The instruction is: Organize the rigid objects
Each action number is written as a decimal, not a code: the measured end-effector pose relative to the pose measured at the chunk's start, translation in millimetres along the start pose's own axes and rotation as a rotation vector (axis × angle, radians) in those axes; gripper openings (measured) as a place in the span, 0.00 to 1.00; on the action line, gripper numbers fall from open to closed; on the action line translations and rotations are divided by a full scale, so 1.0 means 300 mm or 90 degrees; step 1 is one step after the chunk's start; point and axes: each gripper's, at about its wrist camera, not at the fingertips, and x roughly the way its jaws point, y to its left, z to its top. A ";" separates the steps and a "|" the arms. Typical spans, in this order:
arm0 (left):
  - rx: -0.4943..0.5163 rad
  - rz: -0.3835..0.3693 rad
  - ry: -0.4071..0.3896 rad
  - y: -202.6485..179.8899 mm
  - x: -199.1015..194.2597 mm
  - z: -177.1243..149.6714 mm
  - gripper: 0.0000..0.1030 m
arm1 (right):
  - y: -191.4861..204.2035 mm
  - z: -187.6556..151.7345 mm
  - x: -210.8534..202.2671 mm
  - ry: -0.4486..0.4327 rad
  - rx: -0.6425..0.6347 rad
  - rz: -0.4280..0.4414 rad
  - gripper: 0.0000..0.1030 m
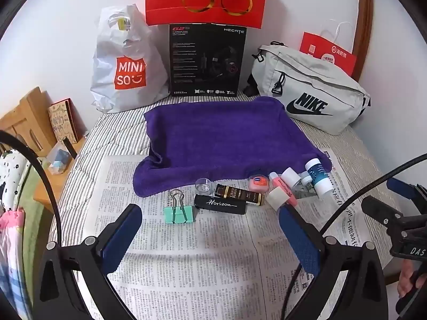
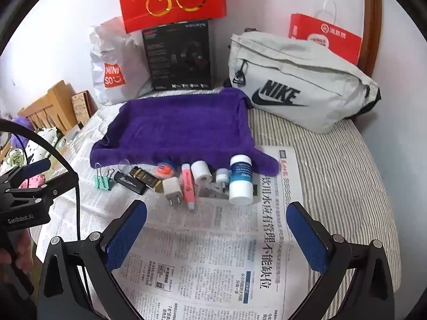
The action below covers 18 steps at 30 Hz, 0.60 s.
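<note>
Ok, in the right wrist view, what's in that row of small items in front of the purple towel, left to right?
green binder clip → black Horizon stick → white plug adapter → pink tube → white tape roll → small white bottle → blue-label bottle. I left out the gold-and-black tube and the pink tin, which sit behind the others.

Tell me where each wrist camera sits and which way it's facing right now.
Left wrist: on the left gripper, open, facing the green binder clip; the right gripper shows at the right edge.
Right wrist: on the right gripper, open, facing the white bottle; the left gripper shows at left.
Shared: purple towel, newspaper.
</note>
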 end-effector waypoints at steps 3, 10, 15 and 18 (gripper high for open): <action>-0.001 0.001 0.000 -0.007 -0.002 -0.002 1.00 | 0.020 0.025 0.010 0.016 -0.008 -0.018 1.00; -0.006 0.005 -0.012 -0.012 -0.049 -0.009 1.00 | 0.017 0.001 -0.009 -0.004 -0.008 0.005 1.00; -0.011 -0.003 -0.007 0.021 -0.047 -0.011 1.00 | 0.018 -0.006 -0.022 -0.013 -0.010 -0.006 1.00; -0.012 -0.005 -0.006 0.023 -0.049 -0.013 1.00 | 0.013 -0.004 -0.031 -0.013 -0.006 -0.002 1.00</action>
